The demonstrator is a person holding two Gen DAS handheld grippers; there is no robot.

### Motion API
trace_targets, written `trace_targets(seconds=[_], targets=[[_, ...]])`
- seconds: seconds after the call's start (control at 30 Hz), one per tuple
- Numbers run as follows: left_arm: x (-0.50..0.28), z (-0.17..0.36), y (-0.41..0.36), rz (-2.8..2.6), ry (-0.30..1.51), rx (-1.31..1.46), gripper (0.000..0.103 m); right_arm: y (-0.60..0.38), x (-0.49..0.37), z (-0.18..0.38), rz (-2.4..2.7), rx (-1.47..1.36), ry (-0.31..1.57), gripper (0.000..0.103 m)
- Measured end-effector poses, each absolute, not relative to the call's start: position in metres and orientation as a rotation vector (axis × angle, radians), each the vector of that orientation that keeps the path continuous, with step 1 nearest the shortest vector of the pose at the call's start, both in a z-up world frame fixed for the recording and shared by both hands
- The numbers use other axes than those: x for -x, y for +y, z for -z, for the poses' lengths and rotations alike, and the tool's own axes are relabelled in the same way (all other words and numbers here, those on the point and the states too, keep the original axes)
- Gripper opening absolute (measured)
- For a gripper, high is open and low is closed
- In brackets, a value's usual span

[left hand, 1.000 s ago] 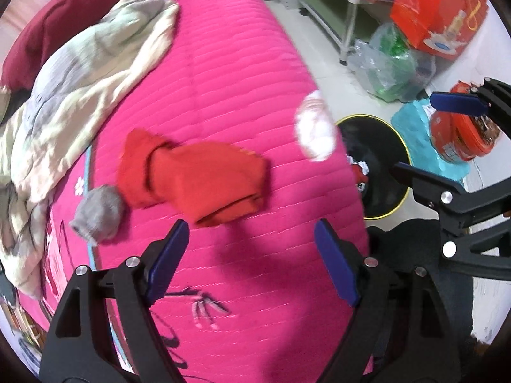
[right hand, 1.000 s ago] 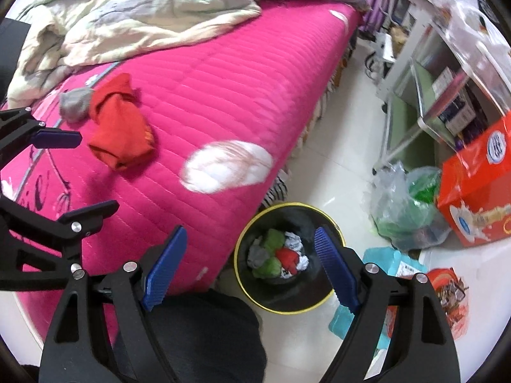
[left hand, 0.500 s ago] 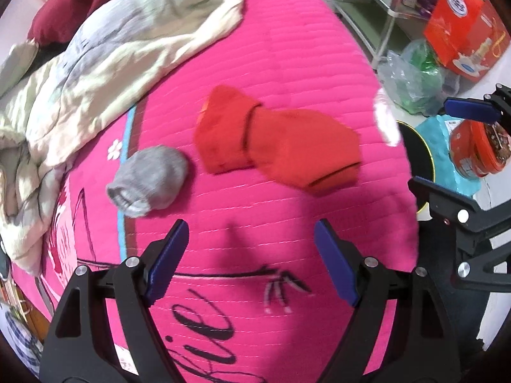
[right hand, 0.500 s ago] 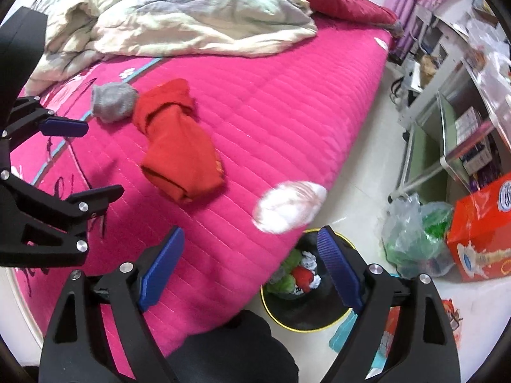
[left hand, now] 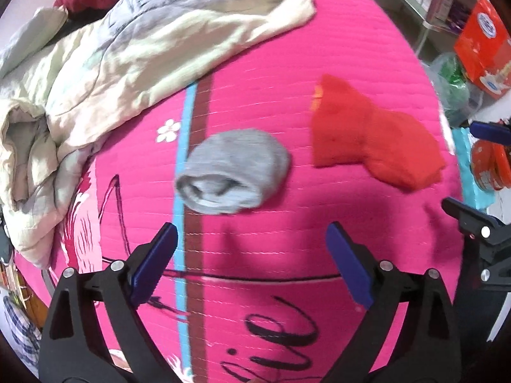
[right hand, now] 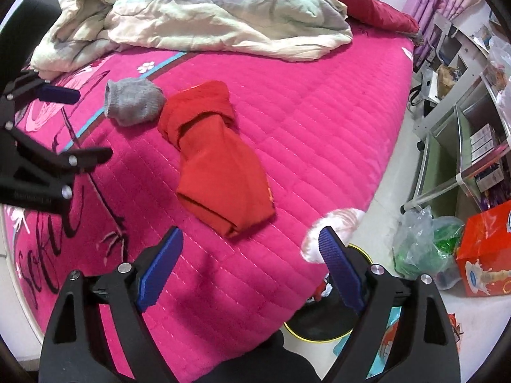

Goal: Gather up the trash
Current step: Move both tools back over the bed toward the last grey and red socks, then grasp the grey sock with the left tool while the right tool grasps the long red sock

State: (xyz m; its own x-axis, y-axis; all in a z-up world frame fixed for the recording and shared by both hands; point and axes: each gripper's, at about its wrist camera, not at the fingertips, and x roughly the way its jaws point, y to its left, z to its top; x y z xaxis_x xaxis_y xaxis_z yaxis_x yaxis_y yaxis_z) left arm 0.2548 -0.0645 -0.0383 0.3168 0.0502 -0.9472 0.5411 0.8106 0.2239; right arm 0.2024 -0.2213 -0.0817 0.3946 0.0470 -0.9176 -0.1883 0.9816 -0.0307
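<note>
A grey rolled sock lies on the pink bed cover, just ahead of my left gripper, which is open and empty. It also shows in the right wrist view. A red cloth lies to its right. My right gripper is open and empty over the bed's edge. A black bin with a yellow rim stands on the floor below, partly hidden by the right finger. A pale pinkish-white patch shows at the bed's edge.
A crumpled cream quilt and a dark red pillow cover the far side of the bed. On the floor at right are a clear plastic bag, an orange box and metal shelves.
Both grippers have moved left along the bed. The grey sock has come in front of my left gripper, and the bin has slid mostly out of the right view. Both stay open.
</note>
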Motion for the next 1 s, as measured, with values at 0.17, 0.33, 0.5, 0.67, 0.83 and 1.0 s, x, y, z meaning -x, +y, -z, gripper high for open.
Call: trace_targets(seconds=[0.17, 0.33, 0.5, 0.67, 0.83, 1.0], targets=[[-0.278, 0.064, -0.060, 0.334, 1.272, -0.616, 0.092, -0.210, -0.215, 0.090, -0.173, 0.157, 1.170, 0.085], [-0.301, 0.084, -0.072, 0.354, 1.276, -0.629, 0.098, -0.203, -0.231, 0.101, -0.186, 0.170, 1.189, 0.086], [-0.313, 0.078, -0.072, 0.490, 1.291, -0.484, 0.055, -0.200, -0.241, 0.104, -0.194, 0.178, 1.184, 0.087], [-0.306, 0.073, -0.077, 0.476, 1.275, -0.512, 0.039, -0.199, -0.254, 0.110, -0.200, 0.186, 1.191, 0.087], [-0.293, 0.070, -0.084, 0.466, 1.280, -0.490, 0.032, -0.196, -0.269, 0.122, -0.223, 0.189, 1.195, 0.086], [-0.282, 0.064, -0.078, 0.453, 1.299, -0.456, 0.031, -0.192, -0.274, 0.117, -0.306, 0.147, 1.172, 0.026]])
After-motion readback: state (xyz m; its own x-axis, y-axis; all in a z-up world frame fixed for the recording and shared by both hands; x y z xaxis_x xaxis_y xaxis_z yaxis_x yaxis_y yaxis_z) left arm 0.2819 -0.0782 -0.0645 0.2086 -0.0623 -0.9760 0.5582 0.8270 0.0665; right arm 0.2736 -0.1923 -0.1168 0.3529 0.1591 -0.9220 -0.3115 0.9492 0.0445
